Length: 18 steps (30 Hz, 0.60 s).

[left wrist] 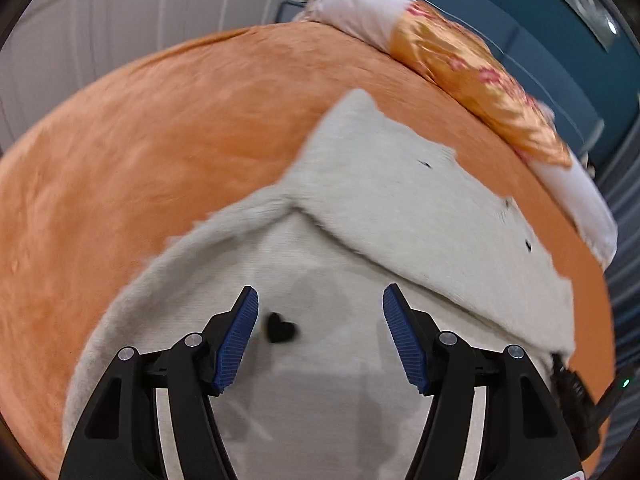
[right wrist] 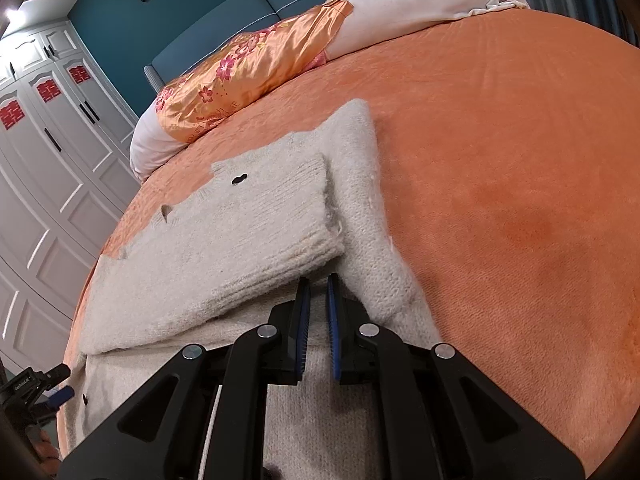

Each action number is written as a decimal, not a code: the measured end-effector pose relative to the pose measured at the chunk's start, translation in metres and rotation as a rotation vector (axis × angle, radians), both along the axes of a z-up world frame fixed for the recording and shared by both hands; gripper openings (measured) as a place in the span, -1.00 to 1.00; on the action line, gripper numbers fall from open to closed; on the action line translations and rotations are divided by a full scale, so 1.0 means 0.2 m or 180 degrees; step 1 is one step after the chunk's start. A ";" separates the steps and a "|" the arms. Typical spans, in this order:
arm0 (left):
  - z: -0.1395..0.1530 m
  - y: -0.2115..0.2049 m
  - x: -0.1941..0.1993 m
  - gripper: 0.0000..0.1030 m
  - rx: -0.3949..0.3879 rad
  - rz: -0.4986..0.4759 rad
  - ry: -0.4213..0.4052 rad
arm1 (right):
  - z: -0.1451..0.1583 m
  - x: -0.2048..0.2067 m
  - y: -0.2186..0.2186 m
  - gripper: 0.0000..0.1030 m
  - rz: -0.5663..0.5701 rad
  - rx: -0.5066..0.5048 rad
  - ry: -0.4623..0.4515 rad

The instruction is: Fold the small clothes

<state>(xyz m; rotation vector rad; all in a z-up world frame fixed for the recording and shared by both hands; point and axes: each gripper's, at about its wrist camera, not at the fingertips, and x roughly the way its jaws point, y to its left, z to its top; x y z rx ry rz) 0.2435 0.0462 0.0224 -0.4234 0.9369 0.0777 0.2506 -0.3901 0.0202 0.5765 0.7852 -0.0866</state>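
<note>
My left gripper (left wrist: 320, 300) spread wide over cream knit cardigan (left wrist: 400, 208), black heart button (left wrist: 280, 327) between fingers. My right gripper (right wrist: 318, 292) nearly closed, narrow gap, nothing pinched. Cardigan flat on orange bedspread (right wrist: 500, 160), sleeve folded across. Floral pillow (right wrist: 248, 76) far.

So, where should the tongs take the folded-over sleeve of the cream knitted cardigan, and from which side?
Grip the ribbed cuff of the folded-over sleeve on the cream knitted cardigan. Come from the near side, low along the orange blanket. The cuff's thick edge lies free on top, facing the right tongs, so probably it lifts cleanly.
</note>
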 end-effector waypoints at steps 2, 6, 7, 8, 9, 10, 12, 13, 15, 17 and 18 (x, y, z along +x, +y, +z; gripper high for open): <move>-0.02 0.06 0.01 0.22 -0.0118 0.0044 0.0004 | 0.01 0.01 0.01 -0.86 0.0000 -0.0069 0.0038; -0.03 0.16 0.04 0.22 -0.0391 0.0126 -0.0032 | 0.11 0.02 0.09 -0.43 0.0079 -0.0329 0.0109; -0.04 0.18 0.05 0.22 -0.0483 0.0140 -0.0037 | 0.15 0.01 0.10 -0.13 0.0083 -0.0402 0.0055; -0.04 0.20 0.07 0.22 -0.0600 0.0142 -0.0032 | 0.18 0.00 0.11 -0.02 0.0088 -0.0458 -0.0001; -0.04 0.21 0.08 0.22 -0.0714 0.0139 -0.0032 | 0.21 -0.01 0.12 0.09 0.0101 -0.0505 -0.0062; -0.03 0.22 0.10 0.22 -0.0882 0.0130 -0.0037 | 0.25 -0.01 0.12 0.10 0.0128 -0.0517 -0.0117; -0.03 0.21 0.12 0.22 -0.1094 0.0093 -0.0046 | 0.27 -0.01 0.06 0.11 0.0066 -0.0353 -0.0128; -0.03 0.20 0.14 0.22 -0.1200 0.0064 -0.0038 | 0.27 -0.01 0.02 0.12 0.0011 -0.0231 -0.0117; -0.06 0.16 0.19 0.22 -0.1366 0.0004 0.0031 | 0.26 0.01 -0.08 0.12 -0.0200 0.0094 -0.0064; -0.12 0.13 0.26 0.22 -0.1458 0.0011 0.0167 | 0.23 0.03 -0.14 0.13 -0.0323 0.0317 -0.0004; -0.14 0.12 0.29 0.22 -0.1453 0.0064 0.0207 | 0.22 0.05 -0.15 0.13 -0.0350 0.0374 0.0069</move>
